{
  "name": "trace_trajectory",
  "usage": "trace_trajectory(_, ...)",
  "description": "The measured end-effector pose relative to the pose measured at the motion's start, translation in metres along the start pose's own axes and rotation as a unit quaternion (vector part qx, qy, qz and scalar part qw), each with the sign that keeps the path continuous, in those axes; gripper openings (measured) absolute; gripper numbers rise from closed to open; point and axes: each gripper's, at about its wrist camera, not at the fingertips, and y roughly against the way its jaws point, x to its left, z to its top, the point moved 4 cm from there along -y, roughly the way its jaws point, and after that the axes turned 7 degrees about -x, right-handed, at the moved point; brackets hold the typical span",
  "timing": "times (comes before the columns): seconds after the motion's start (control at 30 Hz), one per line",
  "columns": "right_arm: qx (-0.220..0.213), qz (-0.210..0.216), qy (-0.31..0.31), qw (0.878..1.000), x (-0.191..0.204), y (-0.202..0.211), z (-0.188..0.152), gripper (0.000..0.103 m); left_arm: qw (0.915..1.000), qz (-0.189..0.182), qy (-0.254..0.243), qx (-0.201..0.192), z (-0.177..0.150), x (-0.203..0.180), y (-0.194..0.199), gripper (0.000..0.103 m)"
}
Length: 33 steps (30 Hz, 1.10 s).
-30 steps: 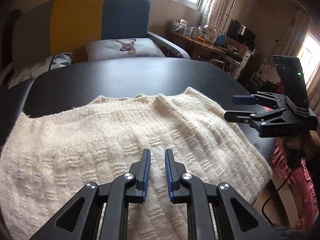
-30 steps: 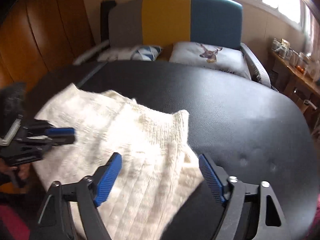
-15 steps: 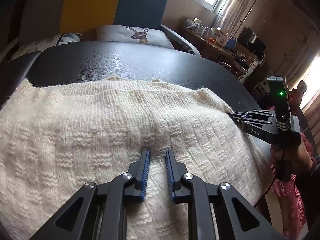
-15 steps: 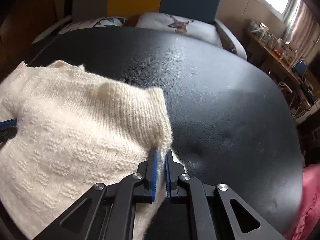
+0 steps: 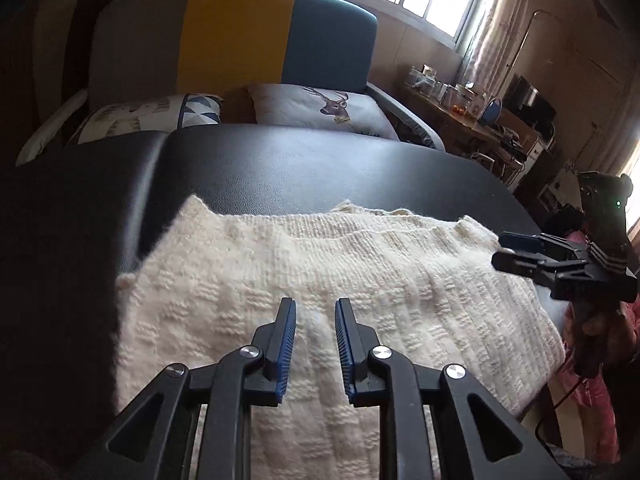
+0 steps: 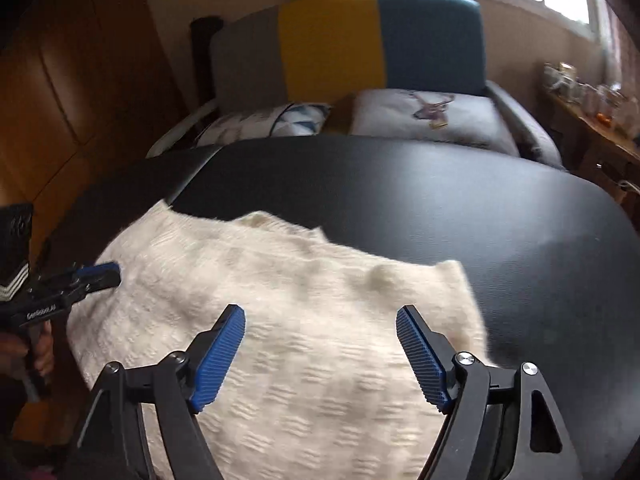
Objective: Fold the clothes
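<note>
A cream knitted sweater (image 5: 360, 280) lies spread on the black table (image 5: 280, 168), its near part hanging toward me. My left gripper (image 5: 315, 304) sits low on the sweater with only a narrow gap between its blue pads, and knit bunches between them. In the right wrist view it (image 6: 108, 274) is at the sweater's (image 6: 300, 300) left edge. My right gripper (image 6: 320, 316) stands wide open above the sweater's right half, holding nothing. The left wrist view shows it (image 5: 502, 250) at the sweater's far right corner.
A grey, yellow and blue sofa (image 5: 240, 36) with two pillows (image 5: 320, 108) stands behind the table. A cluttered wooden side table (image 5: 460, 100) is at the right, wooden cabinets (image 6: 60, 80) at the left. Bare black tabletop (image 6: 480, 208) stretches beyond and right of the sweater.
My right gripper was open, shut on the sweater's right edge half a second ago, and has now let go and opened wide. The left gripper kept its narrow grip and drew back.
</note>
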Motion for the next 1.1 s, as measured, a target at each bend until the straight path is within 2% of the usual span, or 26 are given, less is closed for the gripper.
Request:
trace_trajectory(0.1,0.022,0.005,0.023,0.999,0.032,-0.028,-0.001,0.079,0.9993,-0.002,-0.030,0.022,0.013,-0.001,-0.021,0.024)
trace_trajectory(0.2,0.054,-0.007,0.041,0.998,0.046,-0.057,-0.004,0.078,0.9945,-0.003,-0.069,0.078,0.013,-0.009,-0.058,0.027)
trace_trajectory(0.27,0.072,-0.012,0.054,0.996,0.048,-0.074,-0.010,0.066,0.9933,-0.007,-0.075,0.088,0.011,-0.011,-0.070,0.022)
trace_trajectory(0.3,0.070,-0.010,0.056,0.996,0.050,-0.075,-0.011,0.057,0.9939,-0.009,-0.072,0.083,0.013,-0.012,-0.071,0.004)
trace_trajectory(0.4,0.049,-0.025,0.066,0.996,0.053,-0.065,-0.004,0.006,0.9994,-0.008,-0.019,0.029,0.023,-0.004,-0.060,0.000)
trace_trajectory(0.47,0.034,-0.034,0.063,0.997,0.049,-0.060,0.002,0.006,0.9997,0.012,0.009,0.020,0.021,0.006,-0.064,0.000)
trace_trajectory(0.57,0.062,-0.050,0.071,0.994,0.039,-0.081,-0.009,0.006,0.9990,0.025,0.018,0.033,0.009,0.014,-0.076,0.001)
trace_trajectory(0.67,0.035,-0.053,0.060,0.996,0.032,-0.081,-0.013,0.009,0.9984,0.029,0.032,0.038,0.009,0.015,-0.073,0.001)
trace_trajectory(0.7,0.029,-0.049,0.050,0.997,0.030,-0.080,-0.014,0.010,0.9983,0.020,0.043,0.035,0.011,0.016,-0.067,0.001)
trace_trajectory(0.8,0.015,-0.032,0.030,0.999,0.025,-0.073,-0.015,0.015,0.9963,-0.010,0.086,0.003,0.013,0.027,-0.032,0.015)
trace_trajectory(0.87,0.018,-0.020,0.015,1.000,0.023,-0.068,-0.014,0.022,0.9927,-0.014,0.117,-0.028,0.011,0.044,0.003,0.015)
trace_trajectory(0.93,0.008,-0.029,0.003,1.000,0.023,-0.057,-0.010,0.042,0.9884,-0.007,0.144,-0.047,0.001,0.068,0.035,0.018)
trace_trajectory(0.97,-0.002,-0.033,0.000,0.999,0.025,-0.051,-0.008,0.064,0.9864,0.000,0.156,-0.052,-0.006,0.081,0.050,0.018)
trace_trajectory(1.0,-0.015,-0.030,0.000,0.999,0.029,-0.043,-0.006,0.075,0.9846,0.002,0.167,-0.053,-0.016,0.092,0.061,0.018)
trace_trajectory(1.1,-0.044,-0.008,0.009,0.999,0.050,-0.022,-0.003,0.076,0.9802,-0.019,0.192,-0.044,-0.047,0.113,0.085,0.021)
